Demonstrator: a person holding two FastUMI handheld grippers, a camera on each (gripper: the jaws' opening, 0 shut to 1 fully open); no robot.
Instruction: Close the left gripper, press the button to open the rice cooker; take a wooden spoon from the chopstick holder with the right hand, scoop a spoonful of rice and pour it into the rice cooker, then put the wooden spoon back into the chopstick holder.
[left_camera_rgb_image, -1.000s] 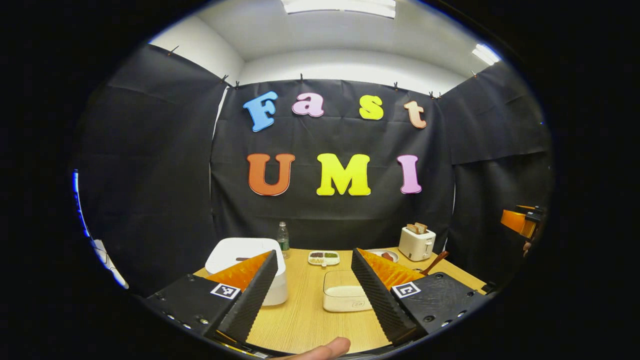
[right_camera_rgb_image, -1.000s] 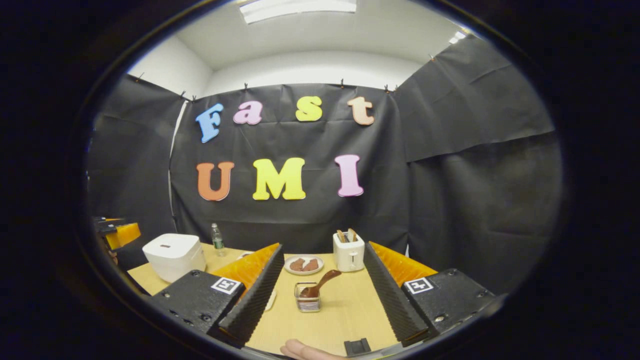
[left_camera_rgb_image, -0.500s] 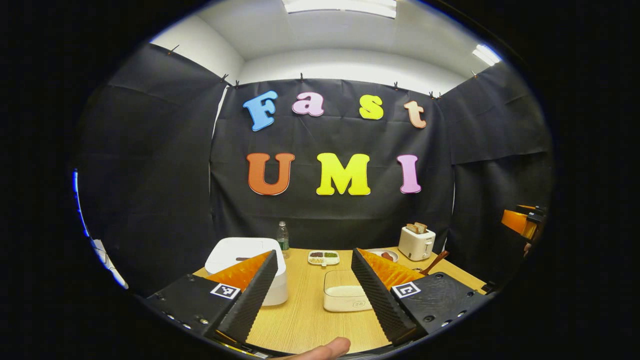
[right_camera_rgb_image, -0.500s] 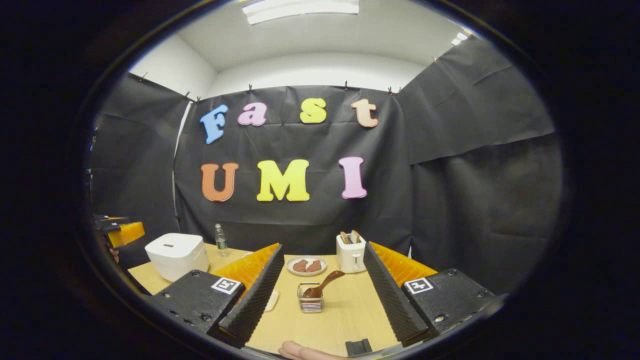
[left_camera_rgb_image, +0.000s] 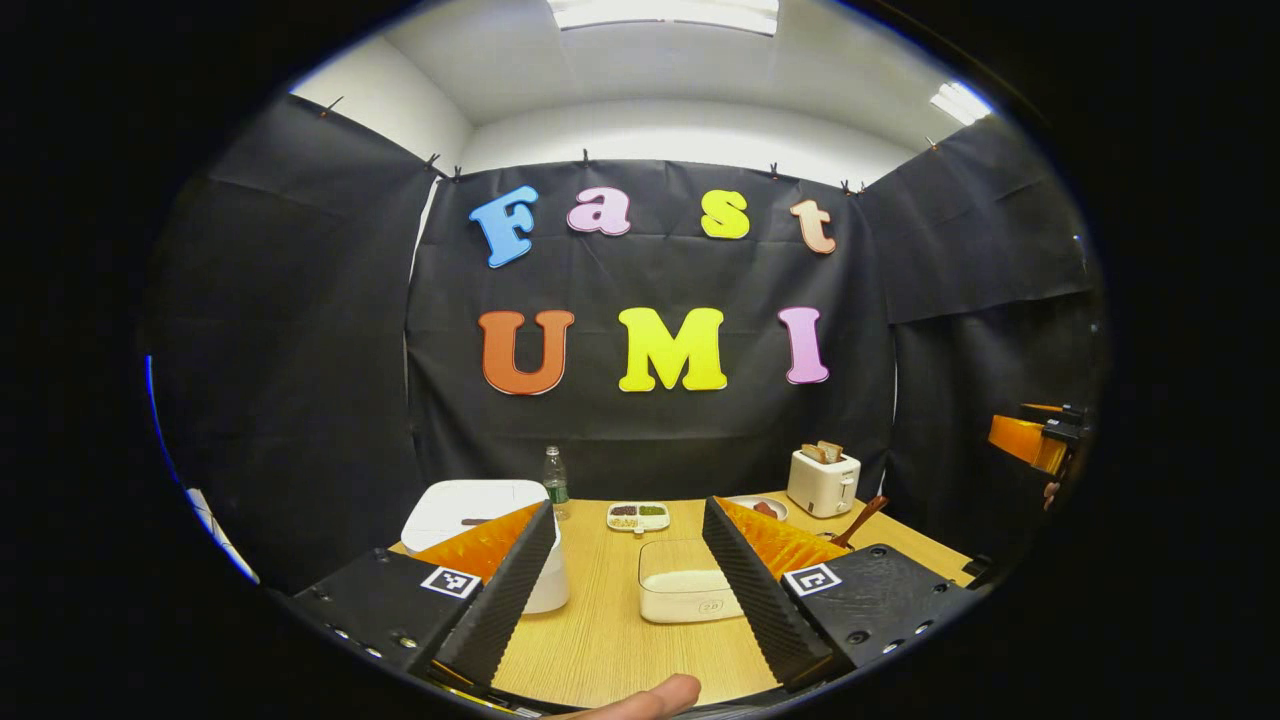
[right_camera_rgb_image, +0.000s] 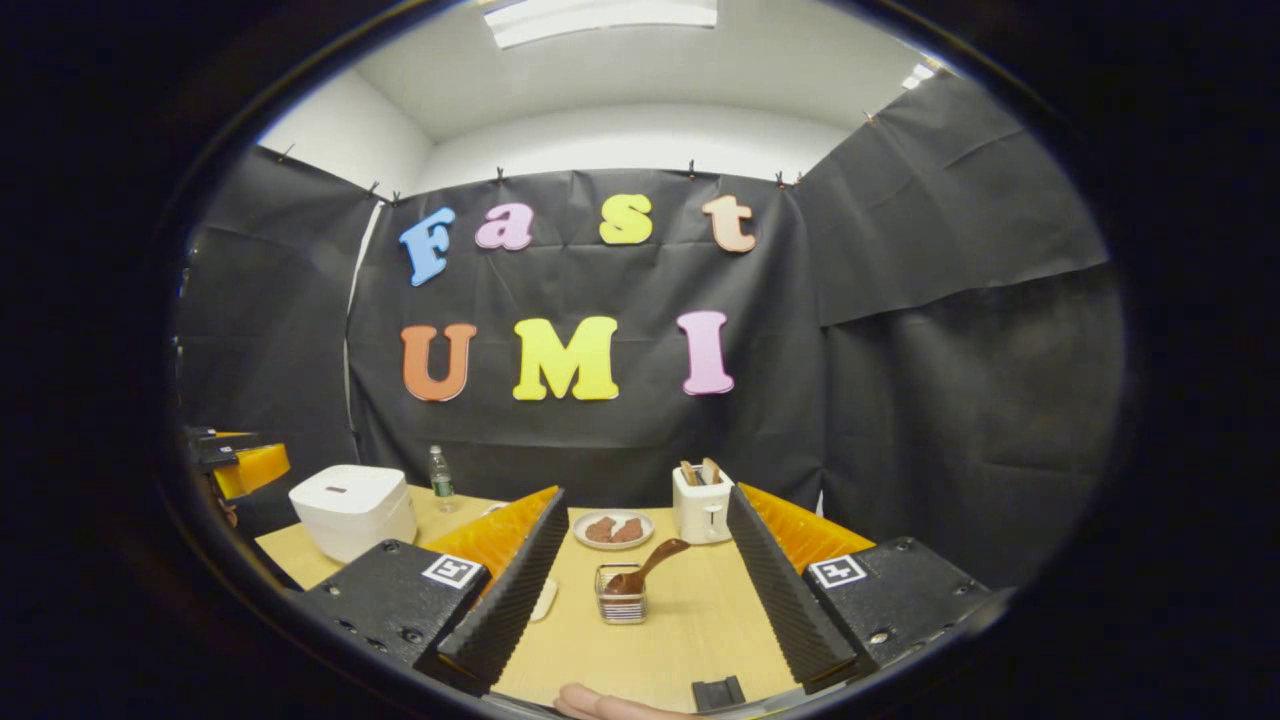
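The white rice cooker (left_camera_rgb_image: 462, 505) stands at the table's left with its lid down, partly behind one finger of my left gripper (left_camera_rgb_image: 628, 503), which is open and holds nothing. A clear box of rice (left_camera_rgb_image: 685, 595) lies between those fingers, farther off. In the right gripper view the rice cooker (right_camera_rgb_image: 352, 505) is far left. The wooden spoon (right_camera_rgb_image: 645, 567) leans in the wire chopstick holder (right_camera_rgb_image: 620, 606), straight ahead of my right gripper (right_camera_rgb_image: 645, 492). That gripper is open and well short of the holder. The spoon's handle (left_camera_rgb_image: 860, 520) also shows at the right of the left gripper view.
A toaster (right_camera_rgb_image: 700, 505) with bread, a plate of food (right_camera_rgb_image: 612, 530) and a water bottle (right_camera_rgb_image: 437, 478) stand along the back of the wooden table (right_camera_rgb_image: 680, 640). A small divided dish (left_camera_rgb_image: 638, 516) sits mid-back. The other gripper (right_camera_rgb_image: 240, 465) hovers at the far left.
The left gripper's view has swung slightly, so the objects sit a little further left in it. The right gripper has barely moved. Both stay open.
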